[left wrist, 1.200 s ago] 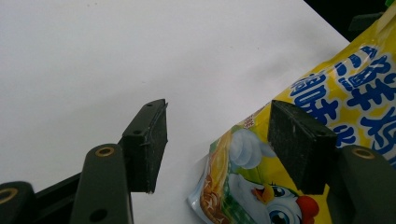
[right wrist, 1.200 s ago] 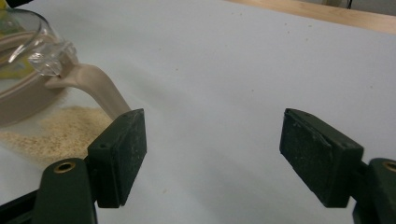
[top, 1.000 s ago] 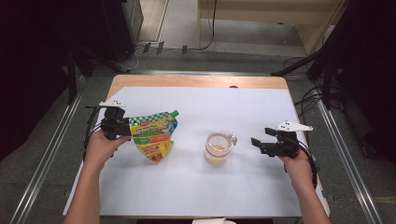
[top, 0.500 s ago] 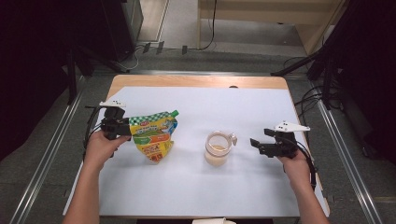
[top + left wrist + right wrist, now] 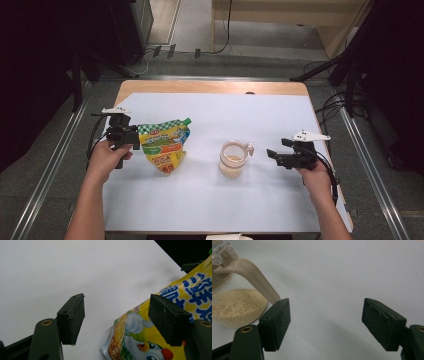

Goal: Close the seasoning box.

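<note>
A yellow and green printed pouch (image 5: 164, 145) lies flat on the white table cover, left of centre. My left gripper (image 5: 134, 140) is at its left edge and stands open. In the left gripper view the pouch (image 5: 140, 340) has a corner reaching in between the jaws of that gripper (image 5: 117, 312), and the right pad (image 5: 167, 317) stands over it. A clear glass jar (image 5: 233, 159) holding tan granules stands right of centre. My right gripper (image 5: 274, 155) is open a short way to its right. In the right gripper view the jar (image 5: 234, 307) and its beige handle (image 5: 254, 280) sit just beyond the left jaw of that gripper (image 5: 325, 320).
The white cover (image 5: 220, 200) spreads over a wooden table (image 5: 210, 87), with bare room at the front and the back. Metal rails, cables and dark stands surround the table on the floor.
</note>
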Available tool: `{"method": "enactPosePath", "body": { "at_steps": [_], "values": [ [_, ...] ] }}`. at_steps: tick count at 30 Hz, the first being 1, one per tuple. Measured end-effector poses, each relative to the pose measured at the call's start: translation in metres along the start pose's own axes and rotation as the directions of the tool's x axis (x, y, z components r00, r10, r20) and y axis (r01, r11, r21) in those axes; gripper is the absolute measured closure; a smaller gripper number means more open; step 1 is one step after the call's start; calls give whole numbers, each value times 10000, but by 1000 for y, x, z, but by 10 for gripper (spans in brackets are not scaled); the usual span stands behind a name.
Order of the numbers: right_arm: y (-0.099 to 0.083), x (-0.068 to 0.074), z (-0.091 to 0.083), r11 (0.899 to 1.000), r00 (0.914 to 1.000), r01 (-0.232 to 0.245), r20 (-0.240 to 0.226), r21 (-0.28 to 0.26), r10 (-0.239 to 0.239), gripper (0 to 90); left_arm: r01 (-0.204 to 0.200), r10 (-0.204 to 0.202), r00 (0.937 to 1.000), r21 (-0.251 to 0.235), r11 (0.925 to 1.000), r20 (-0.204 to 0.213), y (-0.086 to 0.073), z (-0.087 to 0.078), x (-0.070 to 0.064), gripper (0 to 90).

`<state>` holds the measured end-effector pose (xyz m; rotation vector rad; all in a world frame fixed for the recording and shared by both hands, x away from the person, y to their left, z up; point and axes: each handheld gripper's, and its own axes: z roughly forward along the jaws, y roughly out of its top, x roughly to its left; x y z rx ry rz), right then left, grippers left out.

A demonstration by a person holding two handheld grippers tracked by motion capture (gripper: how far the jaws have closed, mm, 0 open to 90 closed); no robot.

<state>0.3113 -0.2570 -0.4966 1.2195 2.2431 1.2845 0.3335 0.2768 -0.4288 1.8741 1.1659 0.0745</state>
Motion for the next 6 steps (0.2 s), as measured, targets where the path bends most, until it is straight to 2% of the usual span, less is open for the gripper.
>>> {"method": "enactPosePath", "body": {
  "at_steps": [4,6],
  "values": [
    [0,0,1,10000,10000,-14,-27,35,14,242,-342,343,9994,-26,9994,27,-1,-1,2,269],
    [0,0,1,10000,10000,-67,-56,45,67,246,-300,301,9995,66,9995,-59,-1,-1,3,271]
  ]
}}
